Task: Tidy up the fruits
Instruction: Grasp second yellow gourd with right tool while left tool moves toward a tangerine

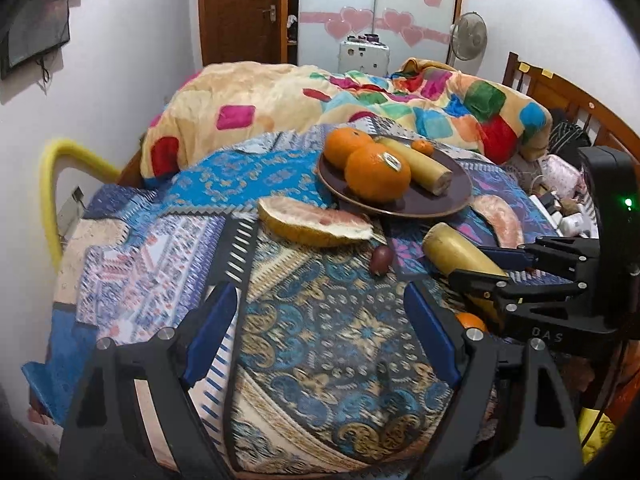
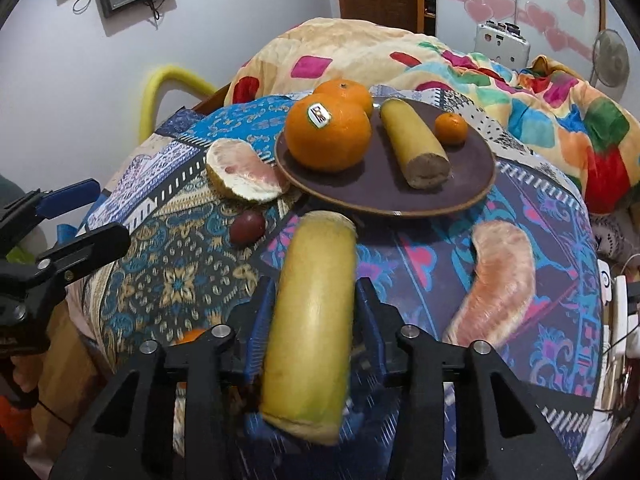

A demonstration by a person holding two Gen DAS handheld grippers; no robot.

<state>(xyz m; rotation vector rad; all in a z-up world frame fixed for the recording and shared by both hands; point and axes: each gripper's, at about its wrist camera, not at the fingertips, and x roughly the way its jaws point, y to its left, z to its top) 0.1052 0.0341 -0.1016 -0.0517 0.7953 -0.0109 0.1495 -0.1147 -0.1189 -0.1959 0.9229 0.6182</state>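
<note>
I have the right gripper clenched around a yellow banana piece just short of the brown plate, lengthwise so it can join the fruit there, while my left gripper hangs released nearby.

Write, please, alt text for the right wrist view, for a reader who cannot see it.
The right gripper holds a yellow fruit piece above a patterned cloth. Beyond it a brown plate carries two large oranges, a similar yellow piece and a small orange.
</note>
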